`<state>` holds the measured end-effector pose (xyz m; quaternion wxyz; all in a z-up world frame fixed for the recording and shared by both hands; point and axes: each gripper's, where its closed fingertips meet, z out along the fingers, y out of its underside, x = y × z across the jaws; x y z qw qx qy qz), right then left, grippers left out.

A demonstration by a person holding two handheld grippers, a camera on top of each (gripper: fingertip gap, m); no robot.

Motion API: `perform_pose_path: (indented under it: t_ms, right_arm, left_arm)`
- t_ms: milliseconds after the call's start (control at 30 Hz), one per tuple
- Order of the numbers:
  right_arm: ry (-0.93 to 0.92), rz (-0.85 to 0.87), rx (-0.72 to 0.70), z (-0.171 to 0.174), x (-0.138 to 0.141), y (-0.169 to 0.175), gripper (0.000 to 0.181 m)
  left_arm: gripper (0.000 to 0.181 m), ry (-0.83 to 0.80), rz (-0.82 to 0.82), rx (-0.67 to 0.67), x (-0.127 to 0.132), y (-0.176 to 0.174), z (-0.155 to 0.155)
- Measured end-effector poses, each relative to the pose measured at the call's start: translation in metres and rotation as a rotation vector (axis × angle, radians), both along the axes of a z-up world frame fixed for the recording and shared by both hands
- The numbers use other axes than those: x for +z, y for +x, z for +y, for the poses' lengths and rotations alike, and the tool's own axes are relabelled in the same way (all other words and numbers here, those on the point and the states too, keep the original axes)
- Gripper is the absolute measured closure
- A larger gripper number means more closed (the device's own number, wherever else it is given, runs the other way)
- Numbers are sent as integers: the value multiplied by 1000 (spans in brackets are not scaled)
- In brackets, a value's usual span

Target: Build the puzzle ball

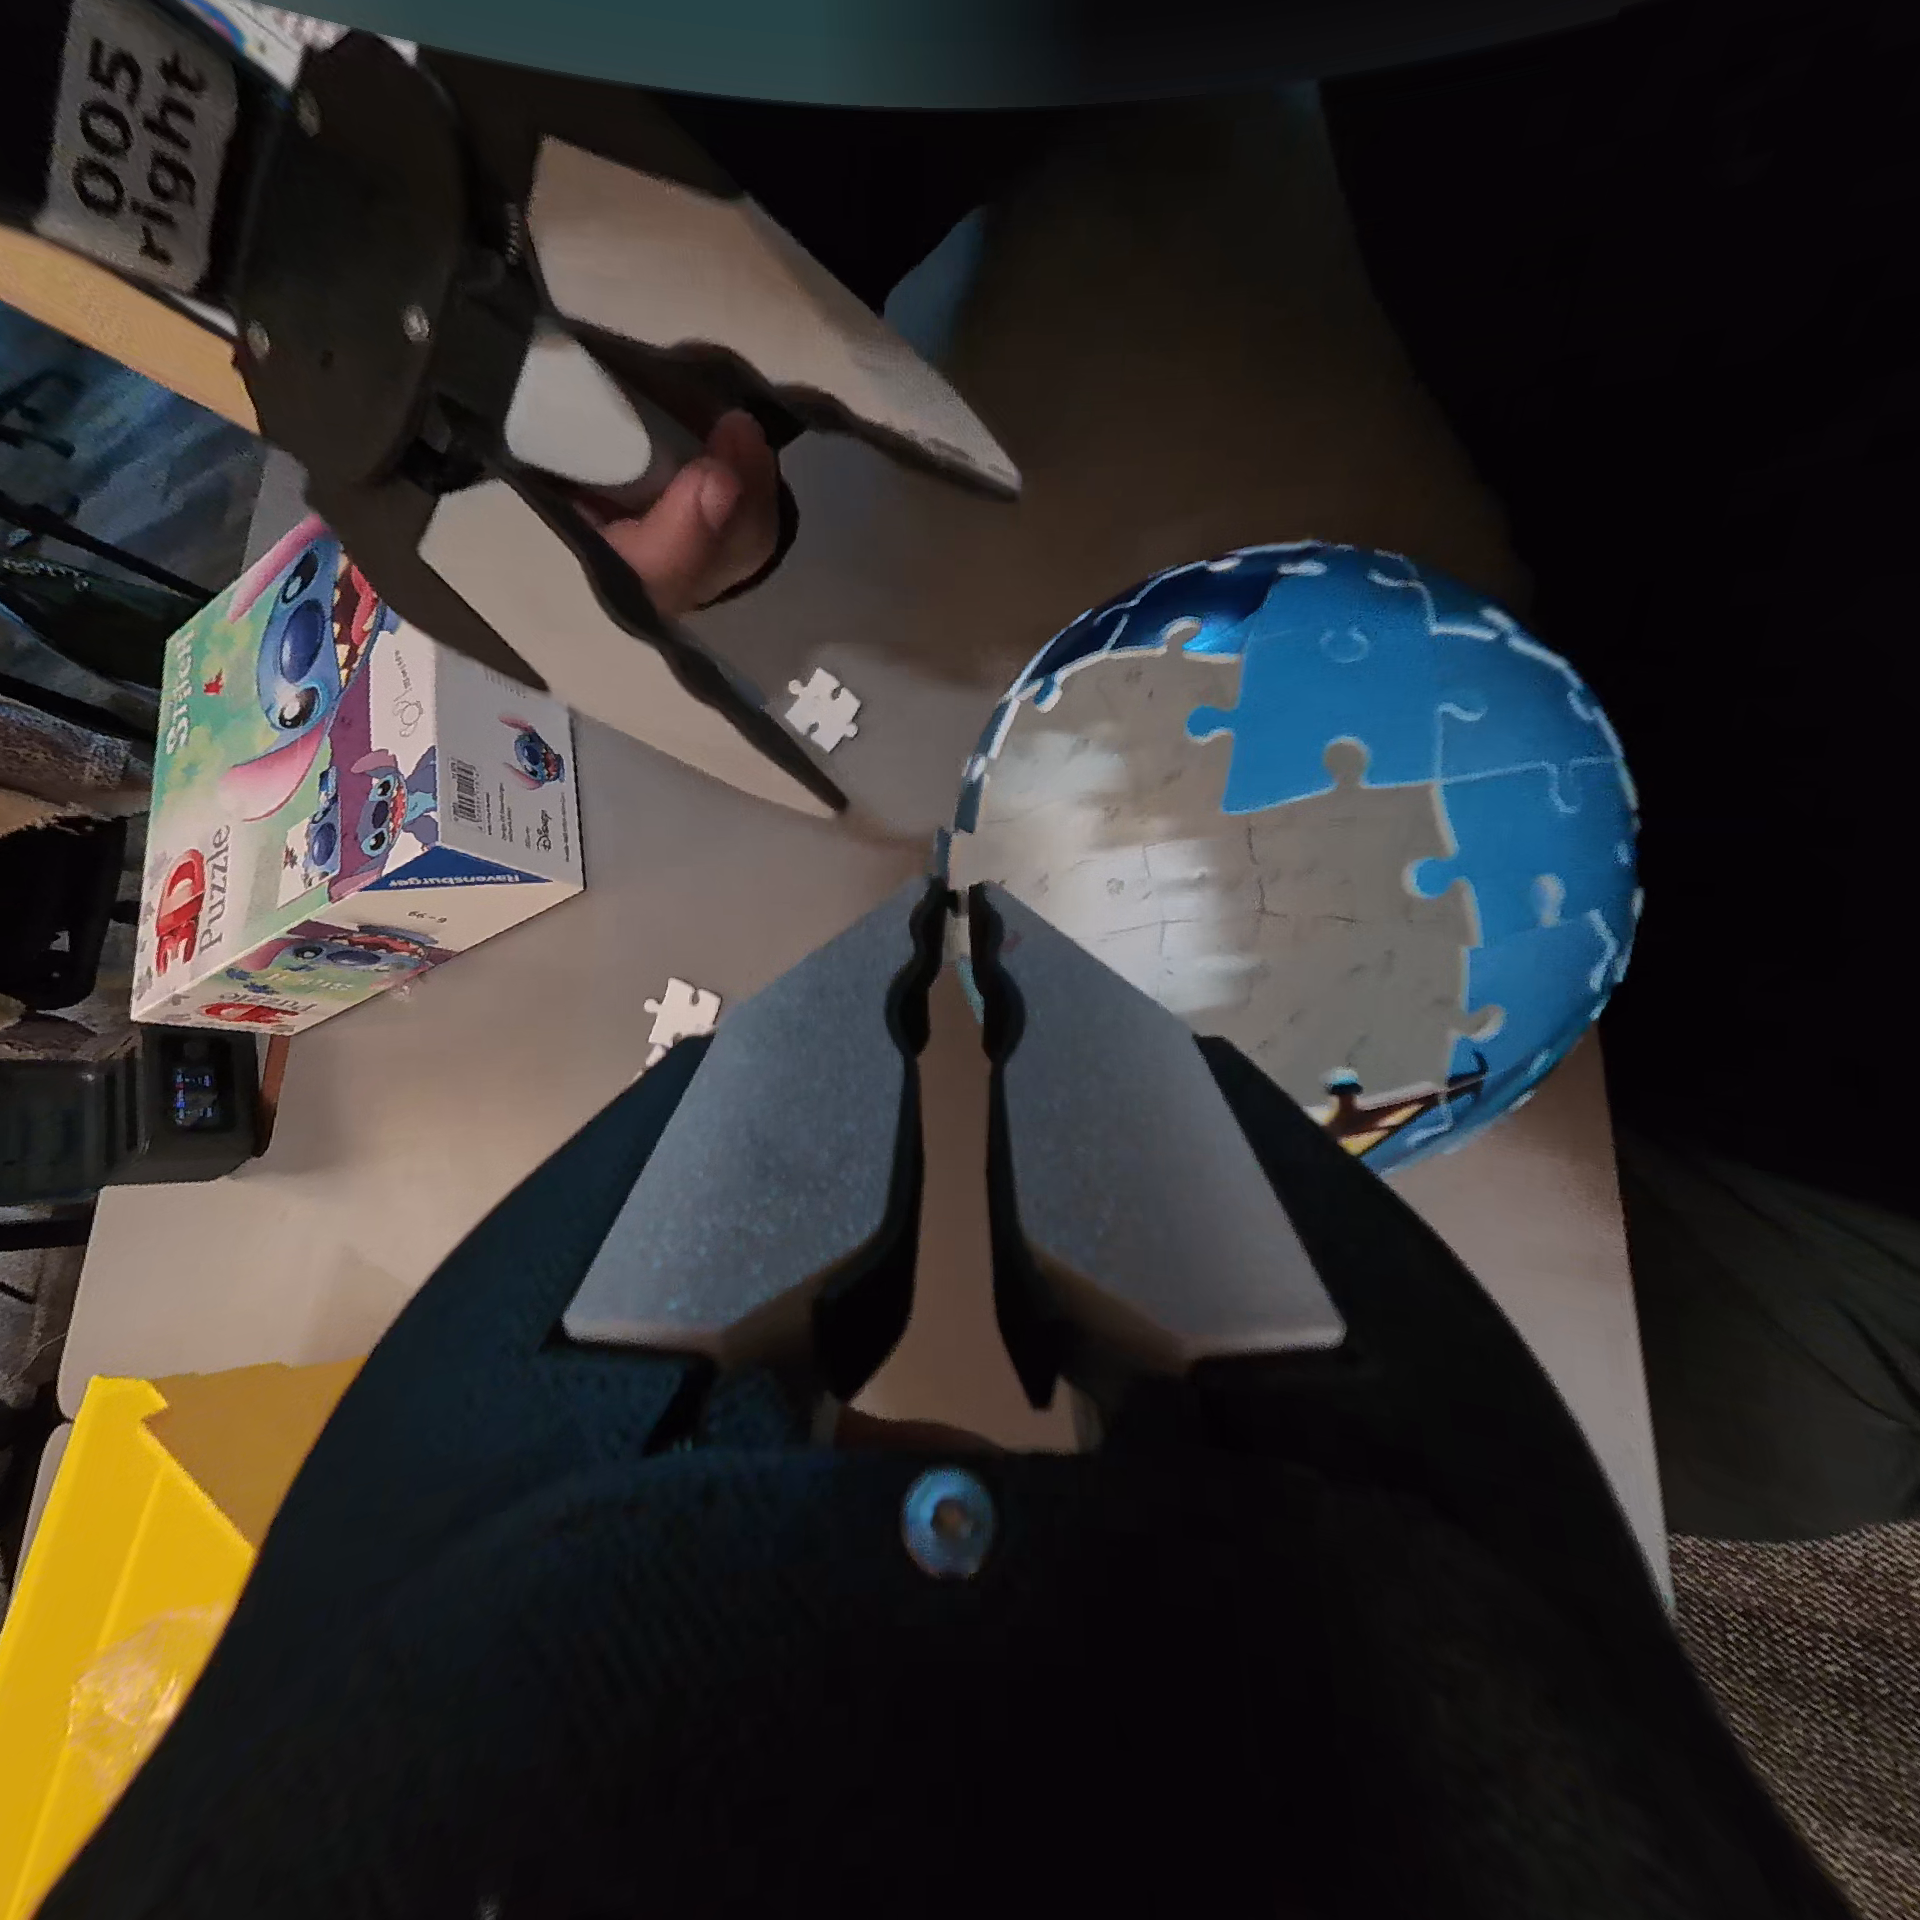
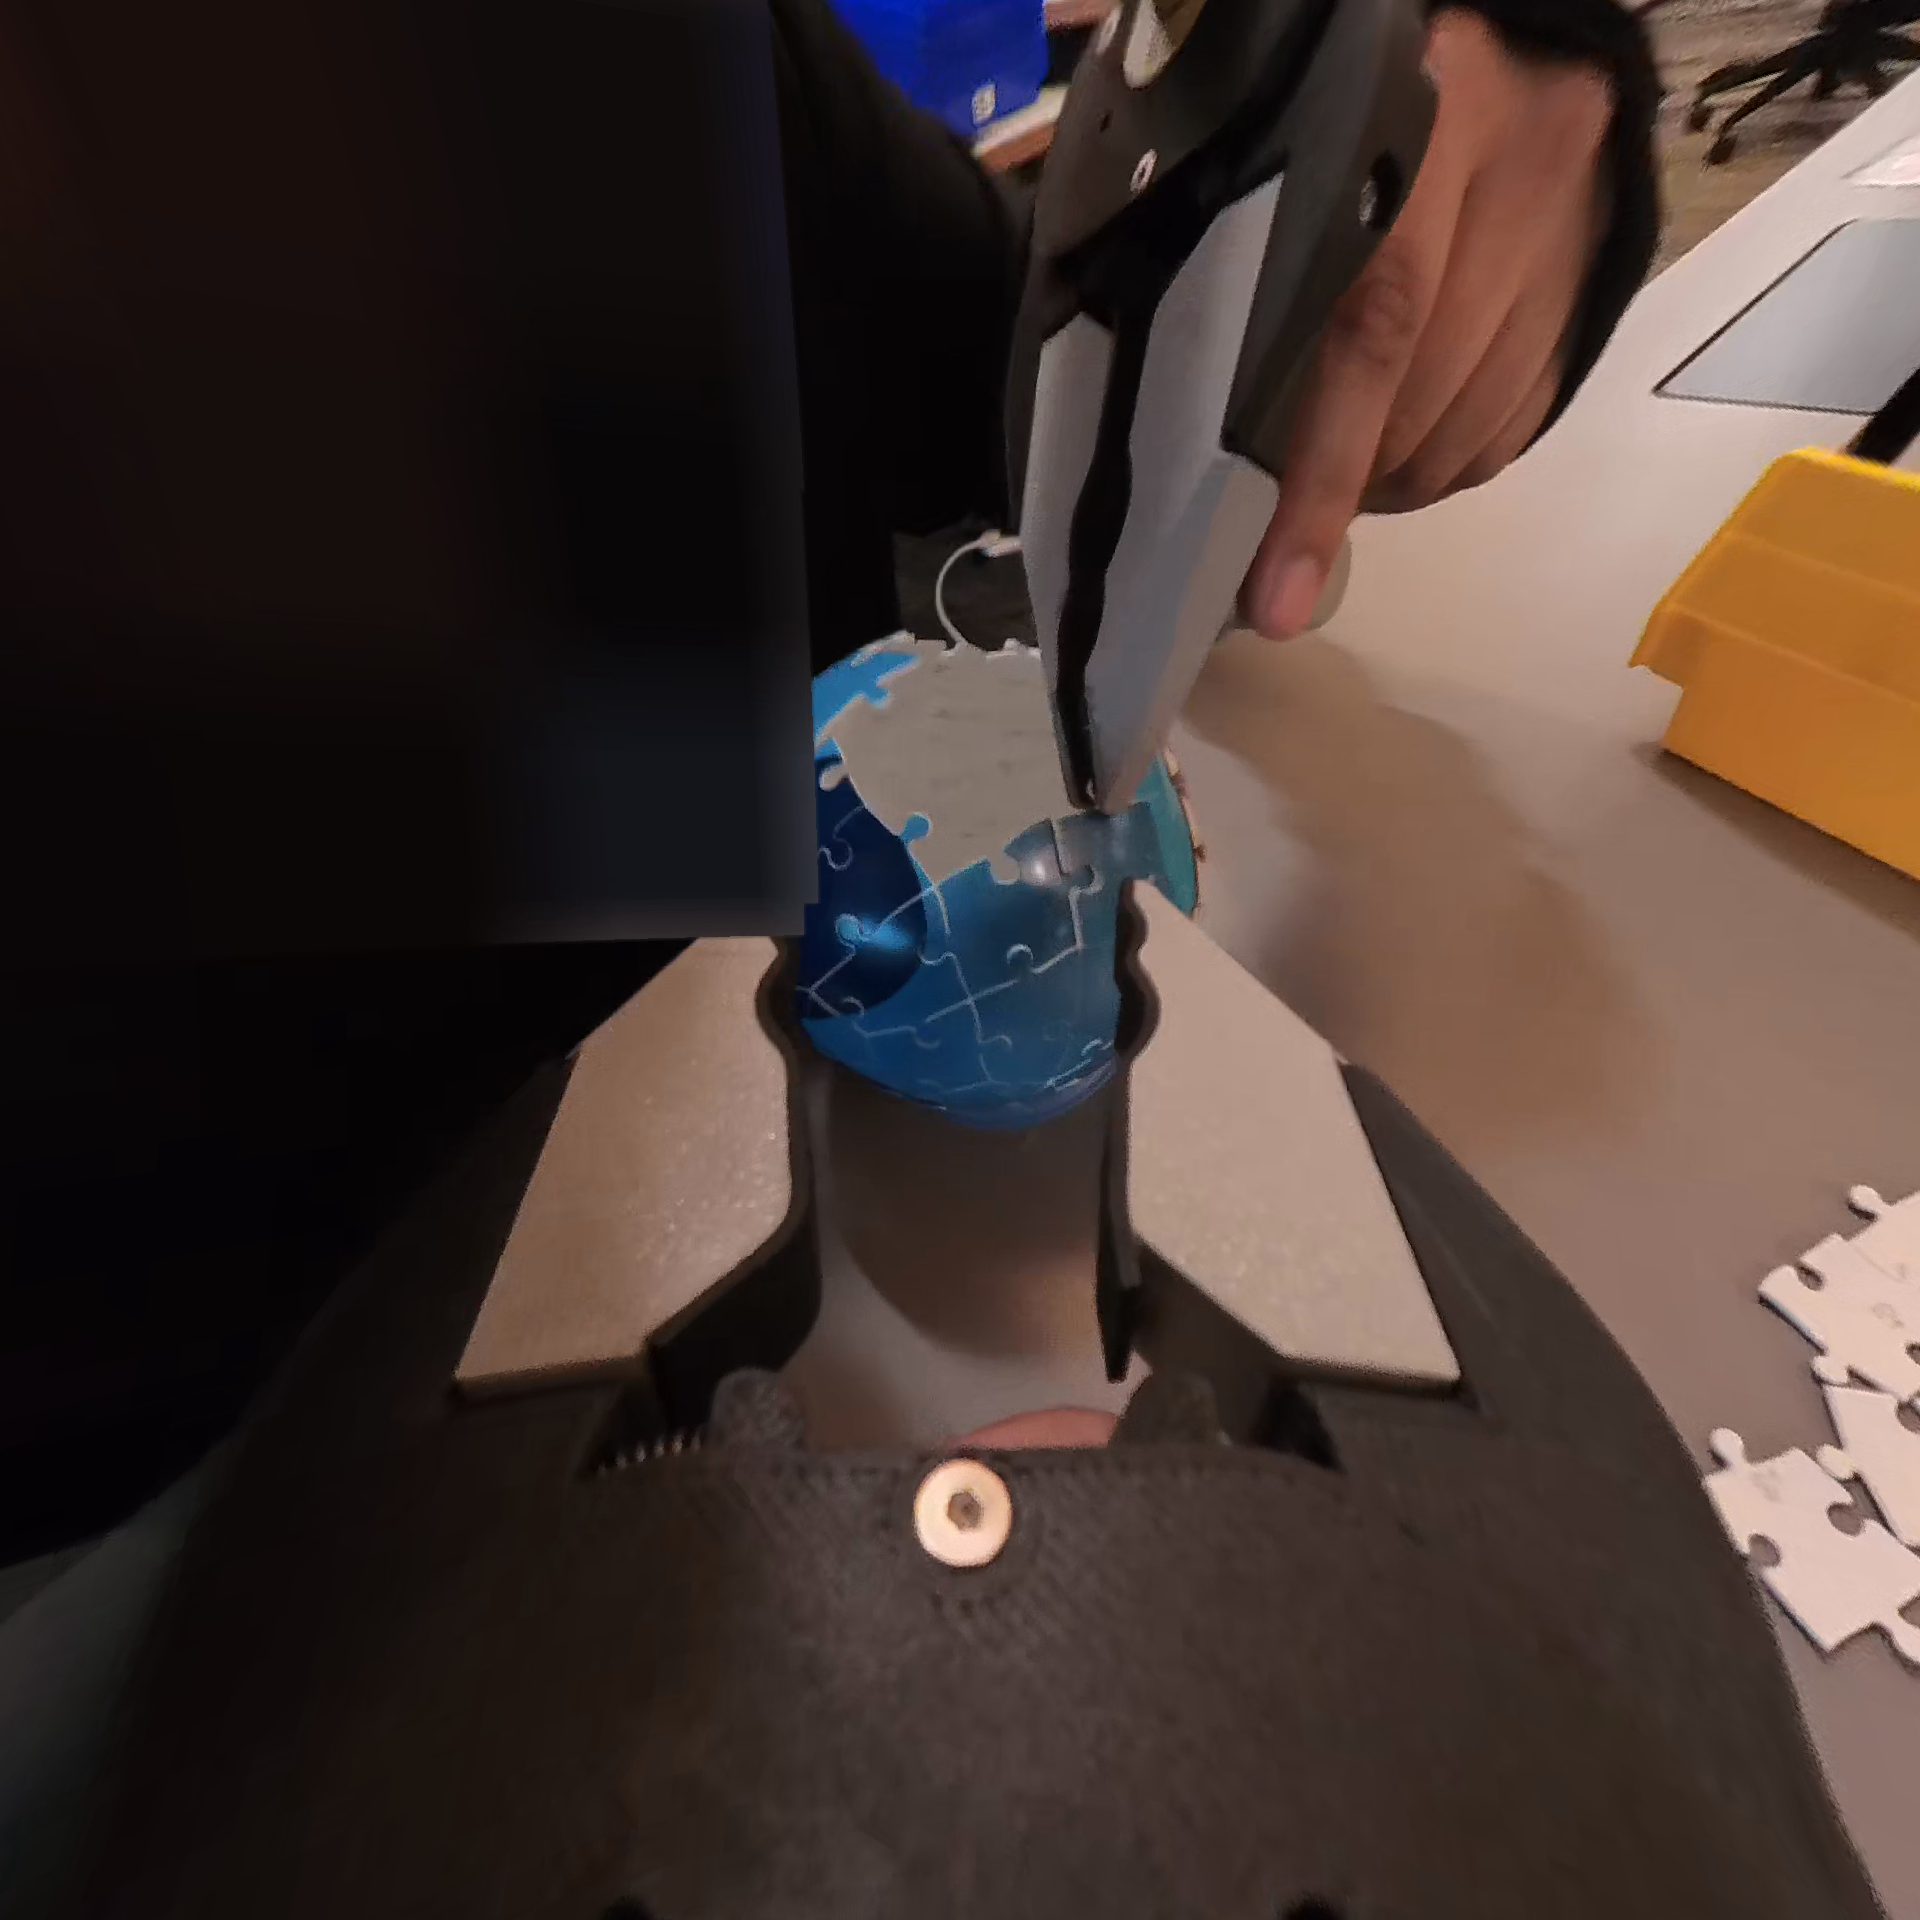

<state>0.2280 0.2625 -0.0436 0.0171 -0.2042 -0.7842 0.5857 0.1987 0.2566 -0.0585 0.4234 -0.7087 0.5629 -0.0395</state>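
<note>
Blue ball (image 1: 1351, 831), half-built: left gripper (image 1: 951, 904) pinches its rim at 9 o'clock; right gripper (image 2: 961, 966) gapes apart. Rim pcs could pop loose if twisted.

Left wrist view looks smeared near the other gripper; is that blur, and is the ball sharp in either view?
Left wrist view: right gripper motion-blurred, puzzle ball fairly sharp though its pale patch looks smeared. Right wrist view: ball reasonably sharp, dimly lit, with a dark masked patch beside it.
</note>
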Motion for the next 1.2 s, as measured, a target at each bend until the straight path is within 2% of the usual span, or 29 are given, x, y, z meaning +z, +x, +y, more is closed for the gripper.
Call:
perform_pose_path:
  t_ms: [167, 300, 500, 633, 867, 1000, 1200]
  right_arm:
    - [-30, 26, -165, 11, 16, 0, 124]
    - [-34, 12, -306, 23, 10, 3, 124]
    - [-70, -23, -403, 28, 2, 2, 126]
    - [-91, -49, -418, 30, -7, -5, 125]
    - [-183, -103, -336, 29, -10, -11, 123]
    - [-233, -126, -366, 39, -9, -17, 120]
    - [-243, -109, -452, 50, -6, -11, 112]
  left_arm:
    - [180, -2, -30, 25, -1, -5, 1]
    - [181, -3, -53, 66, -2, -9, 3]
    - [181, -3, -68, 124, -2, -13, 4]
    - [181, -15, -98, 143, -1, -14, 6]
    - [181, -40, -89, 191, -5, -17, 13]
    - [181, -39, -101, 230, -4, -20, 15]
    - [181, 21, -207, 302, 17, -35, 21]
